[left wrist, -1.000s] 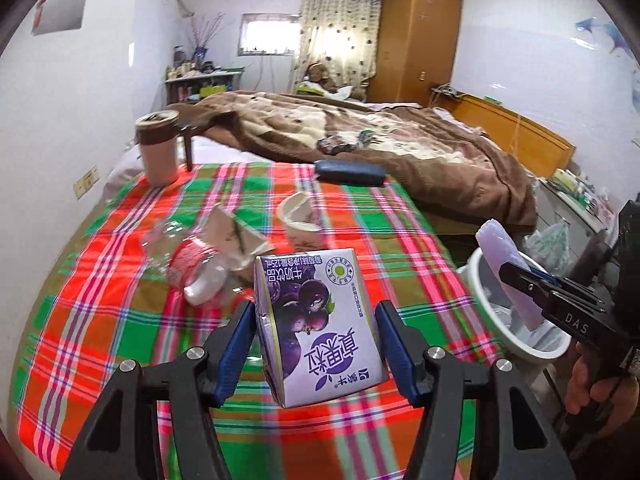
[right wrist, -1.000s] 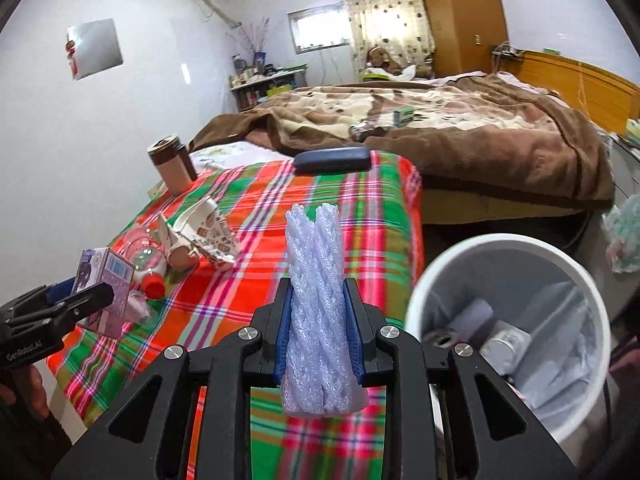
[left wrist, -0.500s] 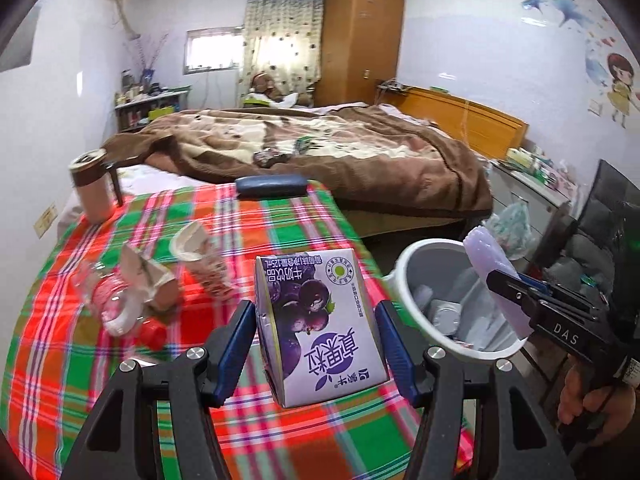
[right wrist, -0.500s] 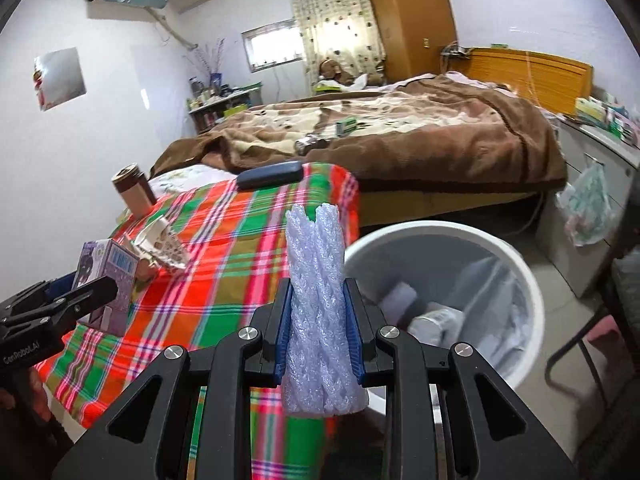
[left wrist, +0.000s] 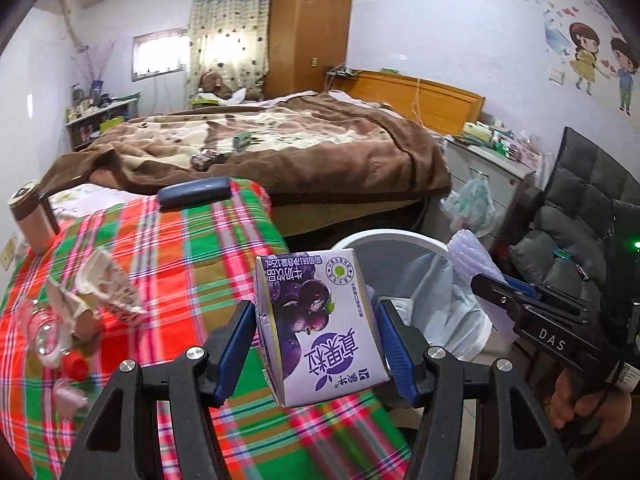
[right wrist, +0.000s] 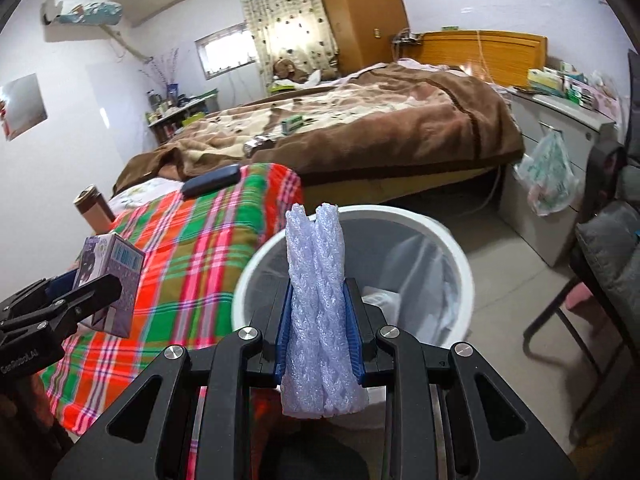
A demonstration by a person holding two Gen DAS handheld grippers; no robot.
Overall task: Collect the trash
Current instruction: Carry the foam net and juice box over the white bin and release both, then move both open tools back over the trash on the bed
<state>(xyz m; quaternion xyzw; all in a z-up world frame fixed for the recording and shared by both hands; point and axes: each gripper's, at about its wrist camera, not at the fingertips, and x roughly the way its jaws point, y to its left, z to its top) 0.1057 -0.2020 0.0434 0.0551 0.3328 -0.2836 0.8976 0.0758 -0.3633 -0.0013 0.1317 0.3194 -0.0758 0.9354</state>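
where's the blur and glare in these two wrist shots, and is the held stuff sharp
Left wrist: plaid cloth smeared low in the frame, window blown out, purple carton crisp. Right wrist: cloth edge beside the white bin streaked, curtain overexposed, foam netting sharp; both views bend at the rim.

My two wrist cameras looked down along their fingers, close up, both sharing the white bin [left wrist: 404,236] [right wrist: 448,236] and plaid bedspread [left wrist: 192,248] [right wrist: 192,248].
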